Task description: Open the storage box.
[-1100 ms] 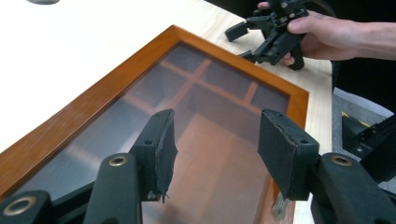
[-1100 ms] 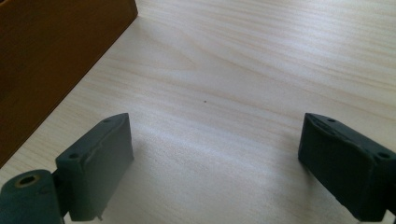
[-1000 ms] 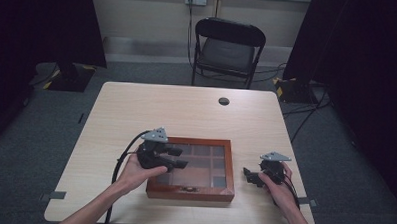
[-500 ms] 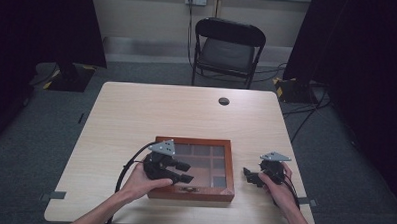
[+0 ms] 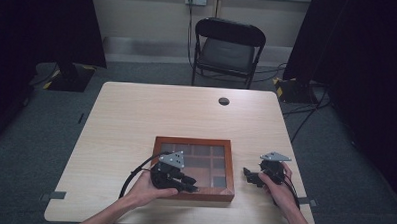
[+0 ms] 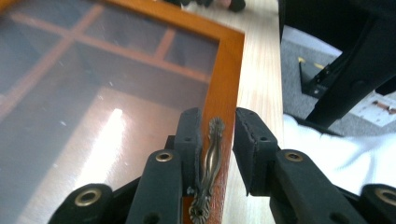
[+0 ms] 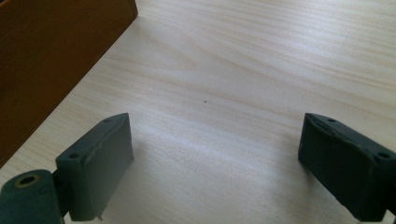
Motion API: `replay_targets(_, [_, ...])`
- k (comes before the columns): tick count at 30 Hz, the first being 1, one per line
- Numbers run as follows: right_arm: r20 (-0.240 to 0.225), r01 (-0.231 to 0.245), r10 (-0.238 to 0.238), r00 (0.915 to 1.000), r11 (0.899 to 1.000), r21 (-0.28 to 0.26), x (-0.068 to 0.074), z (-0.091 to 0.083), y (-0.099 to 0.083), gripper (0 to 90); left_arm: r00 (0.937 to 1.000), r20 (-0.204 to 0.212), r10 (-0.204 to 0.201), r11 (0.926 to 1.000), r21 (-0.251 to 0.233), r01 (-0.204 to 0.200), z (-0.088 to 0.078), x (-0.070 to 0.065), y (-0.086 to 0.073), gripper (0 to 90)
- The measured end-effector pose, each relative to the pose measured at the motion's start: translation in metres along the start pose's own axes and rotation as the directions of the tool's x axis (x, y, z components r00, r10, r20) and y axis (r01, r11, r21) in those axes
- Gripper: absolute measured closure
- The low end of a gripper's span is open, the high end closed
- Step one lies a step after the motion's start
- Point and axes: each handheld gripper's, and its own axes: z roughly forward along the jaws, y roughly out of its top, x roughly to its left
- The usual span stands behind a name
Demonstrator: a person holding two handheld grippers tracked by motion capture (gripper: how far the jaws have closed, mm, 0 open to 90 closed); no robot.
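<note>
Left hand-held gripper (image 6: 214, 140) lower (closing) around handle (image 6: 208, 165)

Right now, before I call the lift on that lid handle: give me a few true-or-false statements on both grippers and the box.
1. The left gripper has the brass handle between its jaws. True; they have just been closing.
2. The wooden box has its glass lid raised. False: it lies shut.
3. The right gripper is closed on the box. False: it is open over bare table.
4. A chair stands beyond the table. True.
</note>
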Motion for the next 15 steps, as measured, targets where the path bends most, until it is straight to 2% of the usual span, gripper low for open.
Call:
replay_targets(1, [0.0,0.0,0.0,1.0,1.0,0.0,0.0,0.0,0.0,9.3,1.0,0.001,0.009,0.9999,0.009,-0.009,-0.0003,0.0002,-0.0003,71.9])
replay_targets(3, [0.0,0.0,0.0,1.0,1.0,0.0,0.0,0.0,0.0,9.3,1.0,-0.002,0.002,1.0,0.003,-0.002,-0.0027,0.0005,-0.0001,72.6])
replay_targets(4, [0.0,0.0,0.0,1.0,1.0,0.0,0.0,0.0,0.0,9.3,0.9999,-0.001,-0.017,0.9998,-0.011,0.017,-0.0031,0.0013,-0.0009,73.4])
replay_targets(7, [0.0,0.0,0.0,1.0,1.0,0.0,0.0,0.0,0.0,9.3,0.9999,-0.008,-0.009,0.9998,0.017,0.009,-0.0027,0.0029,-0.004,76.6])
replay_targets(13, [0.0,0.0,0.0,1.0,1.0,0.0,0.0,0.0,0.0,9.3,0.9998,-0.011,-0.017,0.9998,-0.004,0.017,-0.0004,-0.0001,-0.0052,78.3])
replay_targets(15, [0.0,-0.002,0.002,1.0,1.0,-0.001,0.0001,0.0,0.0,9.3,0.9996,-0.023,-0.019,0.9998,-0.009,0.018,-0.0007,-0.0013,-0.0065,78.7])
